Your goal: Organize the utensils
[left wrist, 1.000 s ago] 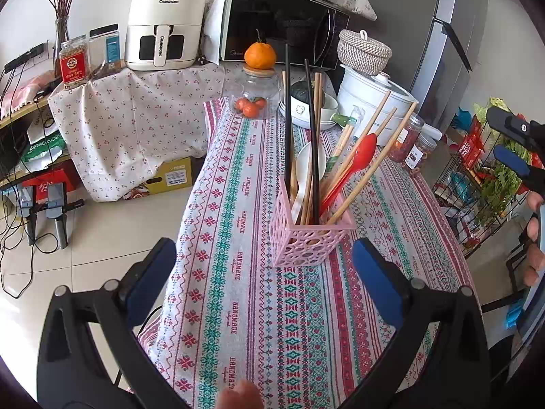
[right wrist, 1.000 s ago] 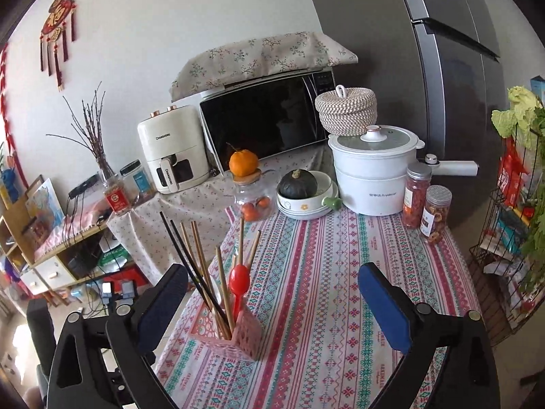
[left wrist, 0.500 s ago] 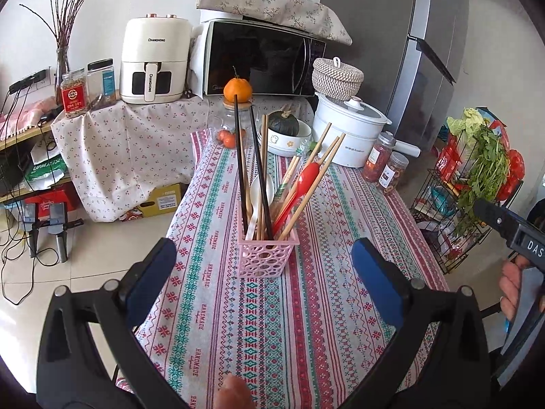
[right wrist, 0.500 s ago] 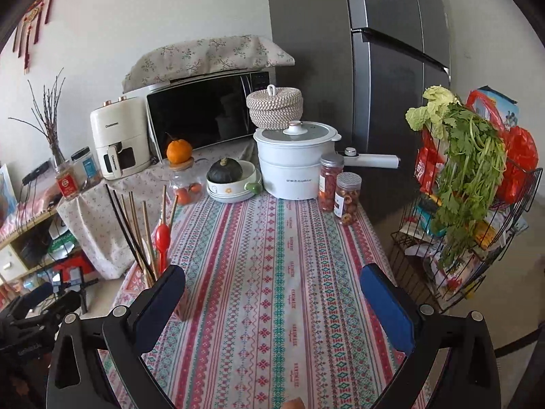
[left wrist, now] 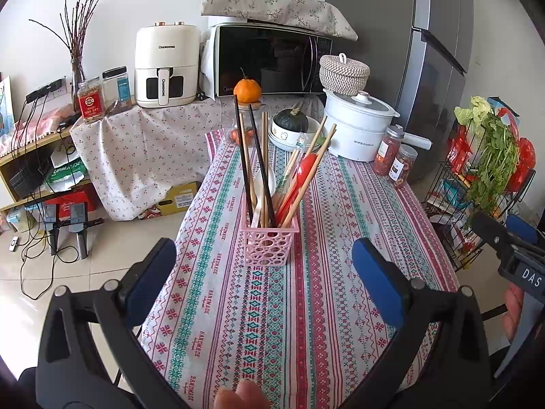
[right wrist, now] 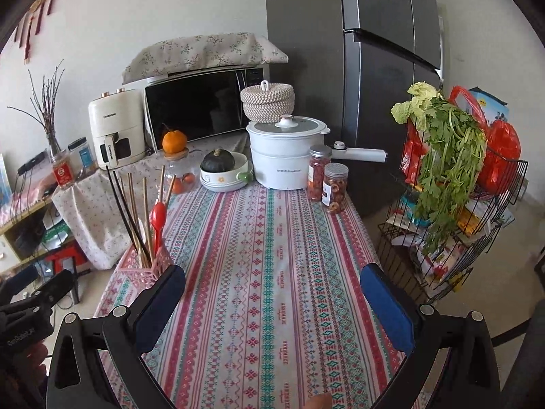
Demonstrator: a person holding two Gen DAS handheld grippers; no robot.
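Both grippers, left (left wrist: 264, 277) and right (right wrist: 272, 301), gape empty; pink utensil basket (left wrist: 269, 244) is top-heavy with leaning chopsticks (left wrist: 308, 179), so a careless grab risks tipping it

pink basket (left wrist: 269, 246) | red spoon (left wrist: 299, 179) | black chopsticks (left wrist: 243, 156) | red-teal striped tablecloth (left wrist: 327, 238)

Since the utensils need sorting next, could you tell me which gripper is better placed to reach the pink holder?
Left. The left gripper is open and faces the pink holder squarely; for the right gripper the holder lies off to its left.
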